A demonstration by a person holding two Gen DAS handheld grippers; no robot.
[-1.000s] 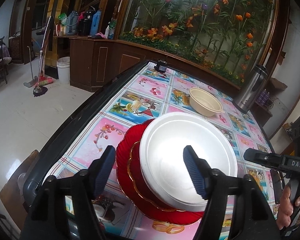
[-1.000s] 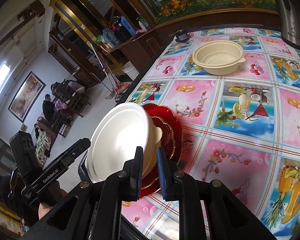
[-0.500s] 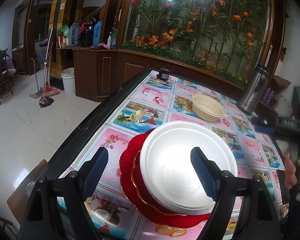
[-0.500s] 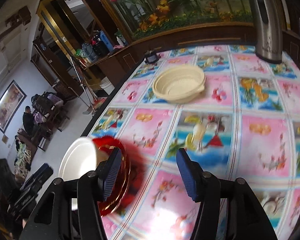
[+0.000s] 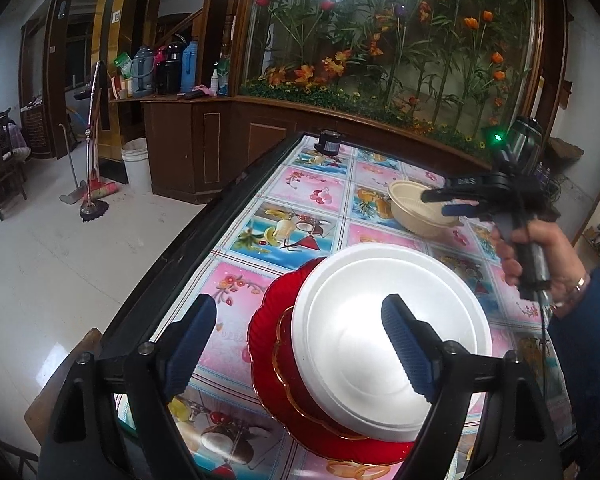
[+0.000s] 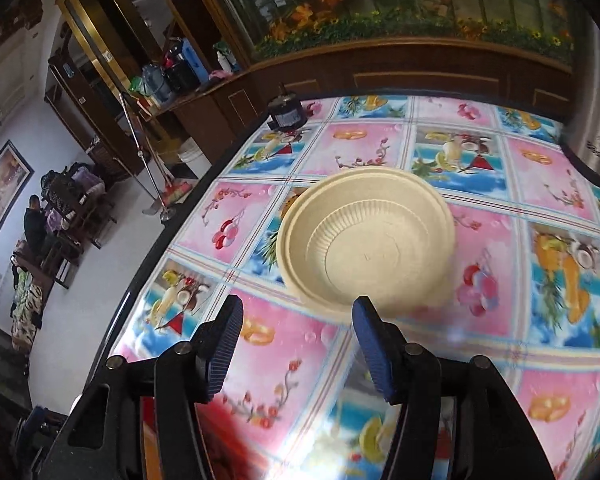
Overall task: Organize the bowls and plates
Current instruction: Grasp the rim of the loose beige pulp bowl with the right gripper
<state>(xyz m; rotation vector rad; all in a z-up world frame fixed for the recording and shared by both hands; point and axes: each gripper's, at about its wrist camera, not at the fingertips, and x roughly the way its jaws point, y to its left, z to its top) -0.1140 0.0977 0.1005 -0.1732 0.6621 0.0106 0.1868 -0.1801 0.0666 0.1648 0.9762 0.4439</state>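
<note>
A white foam bowl sits in a red bowl on a red scalloped plate near the table's front edge. My left gripper is open and empty, hovering above this stack. A beige bowl stands upright farther back; it also shows in the left wrist view. My right gripper is open and empty, just in front of the beige bowl's near rim; it also shows in the left wrist view, over that bowl.
The table has a fruit-patterned cloth and a dark edge on the left. A steel thermos stands at the back right. A small black device sits at the far corner. A planter wall runs behind.
My right gripper let go of the white bowl's rim, opened, and moved away from the stack to the beige bowl. My left gripper stayed open above the stack.
</note>
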